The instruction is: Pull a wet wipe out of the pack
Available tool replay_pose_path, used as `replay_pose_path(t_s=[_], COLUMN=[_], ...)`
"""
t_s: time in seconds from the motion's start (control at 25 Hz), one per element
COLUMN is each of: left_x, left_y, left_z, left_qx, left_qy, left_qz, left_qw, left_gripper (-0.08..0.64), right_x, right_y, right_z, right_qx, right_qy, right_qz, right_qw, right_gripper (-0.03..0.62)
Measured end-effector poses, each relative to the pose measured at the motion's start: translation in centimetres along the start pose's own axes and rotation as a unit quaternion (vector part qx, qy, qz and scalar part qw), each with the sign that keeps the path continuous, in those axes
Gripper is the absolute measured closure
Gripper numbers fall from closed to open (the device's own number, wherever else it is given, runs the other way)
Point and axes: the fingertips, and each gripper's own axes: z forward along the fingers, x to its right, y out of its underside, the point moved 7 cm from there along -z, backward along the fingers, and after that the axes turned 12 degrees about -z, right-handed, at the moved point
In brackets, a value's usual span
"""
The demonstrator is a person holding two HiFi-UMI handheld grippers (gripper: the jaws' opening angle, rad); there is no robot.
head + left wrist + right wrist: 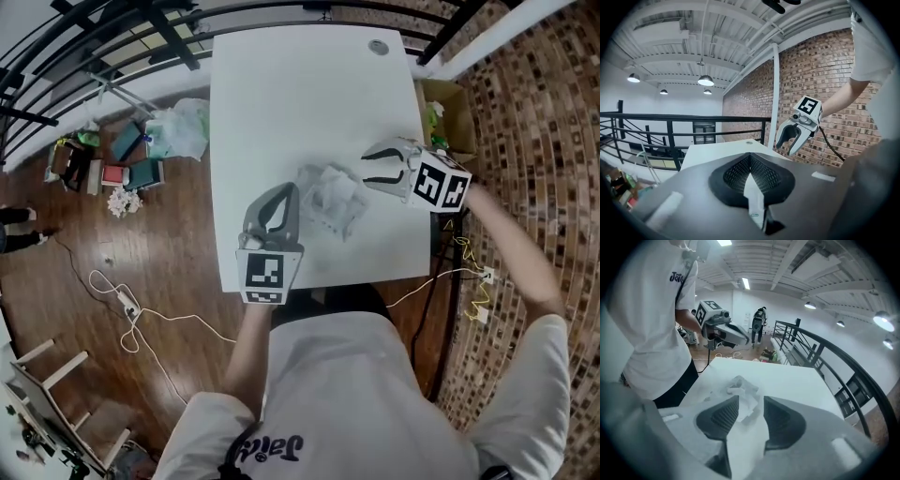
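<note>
- White table (281, 94): a crumpled heap lies toward its 5 o'clock.
- Left gripper (284, 190), at the heap's 8 o'clock: jaws closed together.
- Right gripper (368, 167), at the heap's 2 o'clock: jaws apart, gripping nothing.
- Wet wipe (330, 195): lies loose and crumpled, apparently already pulled out; I cannot tell the pack apart from it.

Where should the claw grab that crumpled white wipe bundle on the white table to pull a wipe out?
Probably the white tuft sticking up from the crumpled white wipe bundle. It stands above the floppy heap, so a claw can pinch it from both sides. Come down from the right side, where the open right claw already faces it.
</note>
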Motion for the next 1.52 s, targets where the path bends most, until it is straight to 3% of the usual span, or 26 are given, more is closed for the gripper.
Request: replay_pose_path(t_s=[0.28,0.56,0.64,0.8,1.08,1.32,1.52], left_x=[0.2,0.2,0.1,-0.3,-0.7,-0.2,1.0], left_y=[1.1,2.1,2.4,2.5,2.2,1.9,1.6], left_z=[0.0,-0.6,-0.7,-0.8,-0.3,-0.4,-0.2], left_qx=[-0.014,-0.025,-0.024,-0.023,-0.021,-0.025,-0.023], left_qy=[-0.008,-0.017,-0.022,-0.029,-0.023,-0.010,0.005], left_qz=[-0.004,-0.013,-0.016,-0.030,-0.034,-0.028,-0.024], left_qw=[0.9999,0.9995,0.9993,0.9989,0.9989,0.9992,0.9994], left_gripper=[0.543,0.543,0.543,0.543,0.543,0.543,0.543], right_x=[-0.8,-1.1,-1.2,-1.3,-1.5,-2.7,-2.5], right_y=[0.0,-0.1,0.1,0.1,-2.1,-4.7,-6.2], right_z=[5.9,9.6,10.0,9.7,7.5,5.0,2.5], right_qx=[-0.004,0.008,0.010,0.009,0.044,0.043,0.054], right_qy=[-0.064,-0.096,-0.101,-0.109,-0.137,-0.150,-0.124], right_qz=[-0.019,-0.020,-0.016,-0.021,-0.016,-0.049,-0.057], right_qw=[0.998,0.995,0.995,0.994,0.989,0.987,0.989], right_gripper=[0.445,0.451,0.479,0.597,0.598,0.600,0.601])
